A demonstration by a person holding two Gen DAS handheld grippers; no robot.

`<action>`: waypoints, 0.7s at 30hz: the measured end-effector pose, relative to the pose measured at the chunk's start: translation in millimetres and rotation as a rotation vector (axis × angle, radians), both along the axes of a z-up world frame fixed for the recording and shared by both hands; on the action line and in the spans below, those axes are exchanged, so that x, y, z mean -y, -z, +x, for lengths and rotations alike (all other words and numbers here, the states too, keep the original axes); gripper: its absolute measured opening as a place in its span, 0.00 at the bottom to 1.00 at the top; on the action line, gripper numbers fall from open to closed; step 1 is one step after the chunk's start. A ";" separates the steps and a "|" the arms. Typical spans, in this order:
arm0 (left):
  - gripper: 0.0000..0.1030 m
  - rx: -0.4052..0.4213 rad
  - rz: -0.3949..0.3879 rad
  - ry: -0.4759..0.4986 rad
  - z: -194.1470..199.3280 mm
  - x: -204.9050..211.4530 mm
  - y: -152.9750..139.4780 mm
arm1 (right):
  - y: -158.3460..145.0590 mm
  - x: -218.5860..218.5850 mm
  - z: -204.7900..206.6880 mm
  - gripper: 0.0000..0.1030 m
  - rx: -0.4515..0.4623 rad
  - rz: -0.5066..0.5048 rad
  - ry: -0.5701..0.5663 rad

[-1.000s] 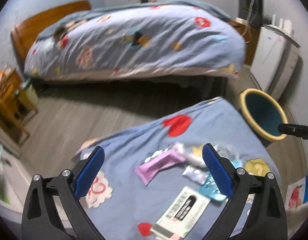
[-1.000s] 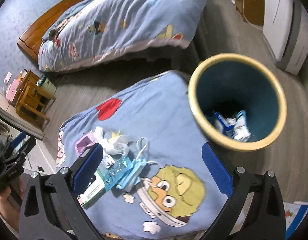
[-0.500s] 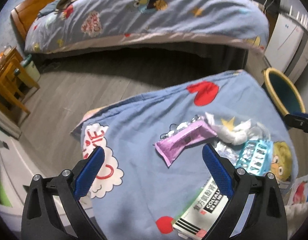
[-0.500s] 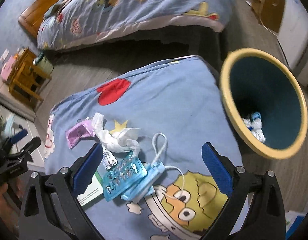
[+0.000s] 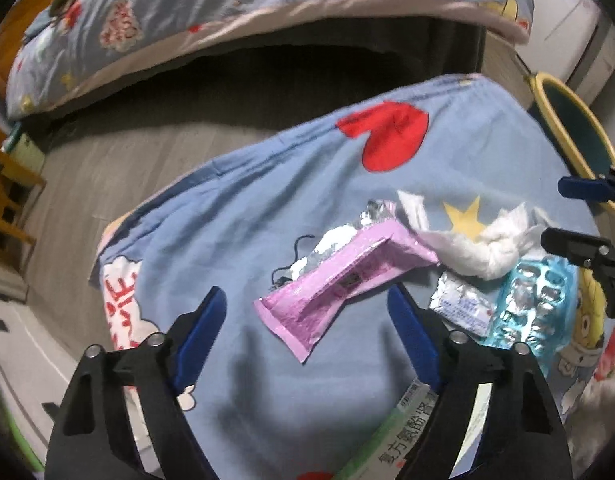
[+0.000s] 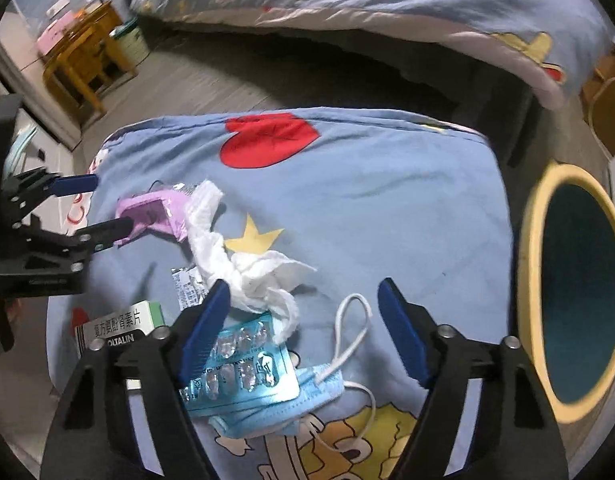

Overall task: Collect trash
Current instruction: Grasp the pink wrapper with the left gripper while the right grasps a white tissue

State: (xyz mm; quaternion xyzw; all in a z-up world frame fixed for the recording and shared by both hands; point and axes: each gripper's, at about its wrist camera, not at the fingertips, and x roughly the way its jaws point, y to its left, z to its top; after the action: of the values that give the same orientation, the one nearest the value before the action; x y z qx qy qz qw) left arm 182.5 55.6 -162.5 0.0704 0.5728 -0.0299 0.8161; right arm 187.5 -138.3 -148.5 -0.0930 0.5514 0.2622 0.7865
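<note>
**A:** Both grippers have dropped closer to the litter than a second ago, and both pairs of jaws, wide then, are now closing. The left gripper straddles the near end of the pink wrapper, which lay further ahead of it before.

**B:** Is anything gripped yet?

**A:** No. The left pads sit either side of the wrapper without pressing it. The right gripper has its jaws over the white tissue and the loop of the blue face mask; its left pad lies just beside the teal blister pack, though blur keeps me from saying whether it touches.

**B:** Where does the rest lie?

**A:** All on the blue cartoon-print cover, towards its near edge. A small foil sachet sits between wrapper and blister pack, and a medicine box at the near left corner. The yellow-rimmed bin stands on the floor just off the cover's right edge.

**B:** How best to finish the grab?

**A:** Left: go lower so the pads meet the wrapper's long edges; it is thin and crinkly and will likely slip from a high pinch. Right: I'd settle on one item, probably the tissue, rather than snagging the mask loop too.

**B:** Other changes?

**A:** The bin has slid towards the right edge of the right view.
</note>
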 end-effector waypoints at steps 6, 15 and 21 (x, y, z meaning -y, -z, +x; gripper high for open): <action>0.60 -0.059 0.029 0.028 6.7 3.9 16.2 | 11.4 -16.2 -5.2 0.52 -0.029 -0.035 -0.099; 0.21 -0.100 0.025 0.075 12.2 19.6 17.5 | 12.1 -17.8 -7.9 0.05 -0.062 -0.032 -0.122; 0.12 -0.055 0.042 0.088 4.7 24.8 -3.7 | -6.6 -8.5 -8.7 0.04 -0.048 0.028 -0.091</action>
State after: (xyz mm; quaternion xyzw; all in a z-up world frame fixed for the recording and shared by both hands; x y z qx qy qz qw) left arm 187.2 30.8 -158.8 0.1118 0.5918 -0.0556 0.7963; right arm 178.7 -129.8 -142.0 -0.1005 0.5617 0.3077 0.7614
